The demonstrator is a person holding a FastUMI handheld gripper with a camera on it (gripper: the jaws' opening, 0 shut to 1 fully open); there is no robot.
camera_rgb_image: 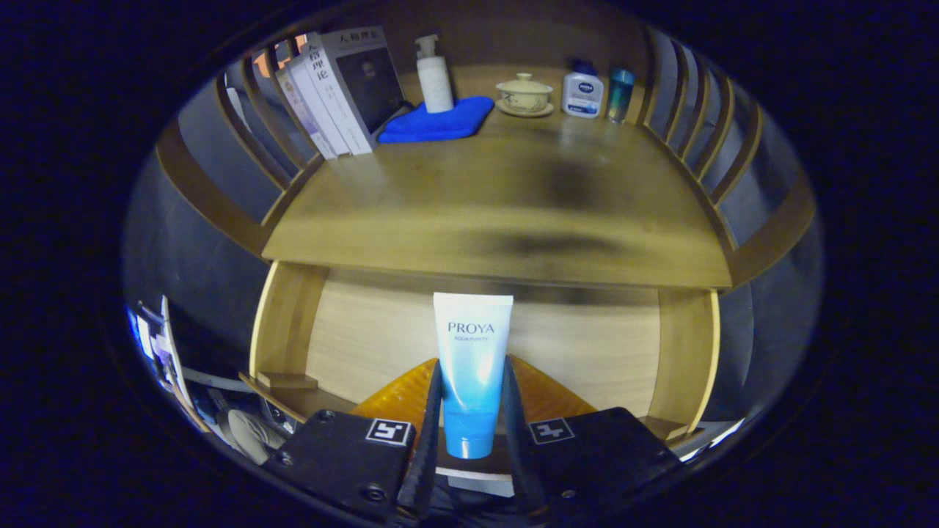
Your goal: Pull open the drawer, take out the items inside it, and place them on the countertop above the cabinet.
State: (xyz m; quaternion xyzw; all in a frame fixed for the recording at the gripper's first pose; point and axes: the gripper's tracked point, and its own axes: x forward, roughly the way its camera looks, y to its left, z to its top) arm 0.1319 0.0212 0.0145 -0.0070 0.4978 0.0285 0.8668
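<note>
I have the hand-held gripper pinching the blue-and-white tube, upright between both fingers, over the open drawer (orange item underneath). Drawer's open, tube's out; what's left is setting it on the surface above, likely the orange item too.

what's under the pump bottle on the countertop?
The pump bottle stands on a folded blue cloth, which lies on the countertop beside the books. The cloth hides the wood beneath it. The gripper holds a tube.
</note>
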